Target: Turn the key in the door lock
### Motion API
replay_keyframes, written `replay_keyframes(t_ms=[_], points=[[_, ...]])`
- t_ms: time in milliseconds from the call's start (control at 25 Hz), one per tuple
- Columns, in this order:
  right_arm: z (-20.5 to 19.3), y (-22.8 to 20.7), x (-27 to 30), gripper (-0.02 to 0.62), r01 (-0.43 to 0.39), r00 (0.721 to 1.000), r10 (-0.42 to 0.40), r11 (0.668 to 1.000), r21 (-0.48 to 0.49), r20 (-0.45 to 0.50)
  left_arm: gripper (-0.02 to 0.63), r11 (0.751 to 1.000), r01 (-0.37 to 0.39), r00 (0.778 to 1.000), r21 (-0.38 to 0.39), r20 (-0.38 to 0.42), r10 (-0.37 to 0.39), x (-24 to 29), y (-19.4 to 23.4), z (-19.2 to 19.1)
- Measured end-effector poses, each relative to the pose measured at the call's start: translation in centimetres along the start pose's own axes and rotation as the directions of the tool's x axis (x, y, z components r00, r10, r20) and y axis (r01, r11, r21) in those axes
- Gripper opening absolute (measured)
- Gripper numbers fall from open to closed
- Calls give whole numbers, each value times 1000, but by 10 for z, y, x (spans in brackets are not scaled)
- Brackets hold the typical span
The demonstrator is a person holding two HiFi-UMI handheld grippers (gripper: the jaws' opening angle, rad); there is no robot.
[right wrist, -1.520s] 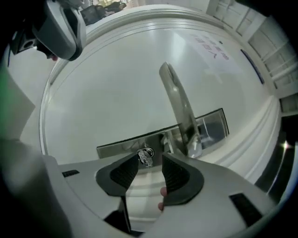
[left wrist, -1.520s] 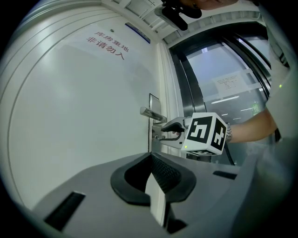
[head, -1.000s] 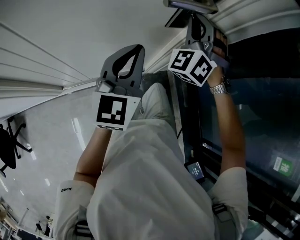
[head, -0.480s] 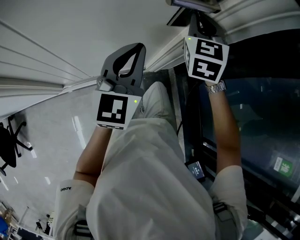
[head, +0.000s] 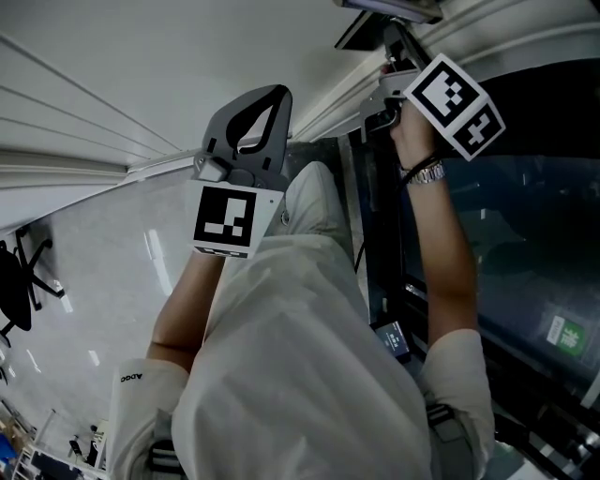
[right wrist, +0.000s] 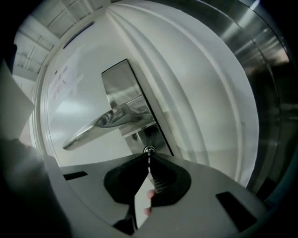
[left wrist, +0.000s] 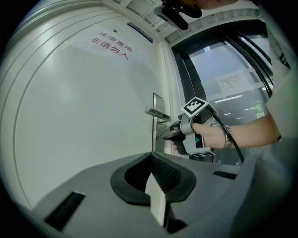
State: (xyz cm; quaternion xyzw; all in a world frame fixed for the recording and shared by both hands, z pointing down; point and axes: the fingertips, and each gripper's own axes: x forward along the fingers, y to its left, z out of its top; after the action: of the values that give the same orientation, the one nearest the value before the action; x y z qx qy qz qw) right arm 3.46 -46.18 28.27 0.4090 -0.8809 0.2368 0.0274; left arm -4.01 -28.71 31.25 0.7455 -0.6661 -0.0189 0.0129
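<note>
In the right gripper view, a thin key (right wrist: 149, 157) sits in the round lock cylinder (right wrist: 149, 149) at the bottom of a steel plate (right wrist: 122, 88), just under the lever door handle (right wrist: 104, 123). My right gripper (right wrist: 149, 161) is shut on the key's head, and its fingers meet on it. From the left gripper view, the right gripper (left wrist: 164, 136) reaches level to the lock below the handle (left wrist: 156, 113). My left gripper (left wrist: 151, 159) is shut on nothing and hangs back from the white door (left wrist: 88, 107). The head view shows both: the left gripper (head: 261, 108) and the right gripper (head: 392, 56).
A dark glass panel (head: 525, 234) in a metal frame stands right of the door. Red lettering (left wrist: 109, 41) is printed high on the door. A black door closer (left wrist: 179, 11) hangs above. The person's own body and a tiled floor (head: 84, 272) fill the lower head view.
The right gripper has rolled about its own axis at the lock, so its marker cube has swung to the right in the head view. The left gripper has stayed still.
</note>
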Motion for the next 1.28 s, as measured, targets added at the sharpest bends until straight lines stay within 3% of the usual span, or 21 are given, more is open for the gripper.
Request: replay_keyframes(t_ms=[160, 240, 320, 360, 400, 520, 600, 680, 720, 800, 920, 1000, 1040, 1120, 1280], points=[[-1, 0, 0, 12, -48, 999, 49, 984, 174, -1, 9, 1000, -3, 1000, 6, 2, 3, -1, -1, 0], [-1, 0, -1, 12, -76, 997, 79, 949, 307, 3, 9, 1000, 0, 1000, 7, 3, 0, -1, -3, 1], [-1, -1, -1, 12, -118, 992, 123, 890, 440, 16, 9, 1000, 2, 1000, 7, 5, -2, -1, -5, 1], [-1, -1, 0, 12, -136, 990, 143, 876, 462, 20, 9, 1000, 3, 1000, 7, 5, -3, -1, -5, 1], [-1, 0, 0, 12, -150, 987, 158, 883, 445, 19, 9, 1000, 4, 1000, 8, 5, -4, -1, -5, 1], [-5, 7, -2, 25, -173, 983, 183, 951, 255, -18, 9, 1000, 8, 1000, 7, 5, -8, -1, -6, 1], [-7, 7, -7, 130, -162, 985, 165, 985, 64, -45, 9, 1000, 16, 1000, 8, 5, -16, 0, -7, 1], [-9, 6, -12, 149, -110, 993, 102, 977, -181, -54, 9, 1000, 25, 1000, 7, 5, -25, 1, -10, 0], [-9, 6, -14, 153, -77, 997, 65, 947, -311, -50, 9, 1000, 30, 1000, 6, 6, -30, 2, -11, -1], [-10, 8, -19, 156, -6, 1000, -8, 828, -561, -24, 9, 999, 40, 999, 5, 7, -40, 4, -13, -1], [-7, 14, -26, 158, 94, 994, -91, 538, -838, 53, 9, 999, 52, 999, 5, 10, -52, 6, -20, 2], [-10, 17, -26, 158, 123, 988, -127, 346, -930, 84, 9, 998, 56, 998, 5, 12, -56, 6, -23, 3], [-12, 18, -24, 158, 127, 985, -144, 265, -956, 91, 9, 998, 56, 998, 4, 13, -56, 6, -22, 3], [-14, 16, -19, 158, 127, 979, -175, 142, -982, 102, 9, 999, 52, 999, 2, 13, -52, 4, -20, 2], [-11, 12, -11, 156, 143, 968, -201, -64, -988, 153, 9, 1000, 31, 999, -6, 9, -31, -3, -14, 0]])
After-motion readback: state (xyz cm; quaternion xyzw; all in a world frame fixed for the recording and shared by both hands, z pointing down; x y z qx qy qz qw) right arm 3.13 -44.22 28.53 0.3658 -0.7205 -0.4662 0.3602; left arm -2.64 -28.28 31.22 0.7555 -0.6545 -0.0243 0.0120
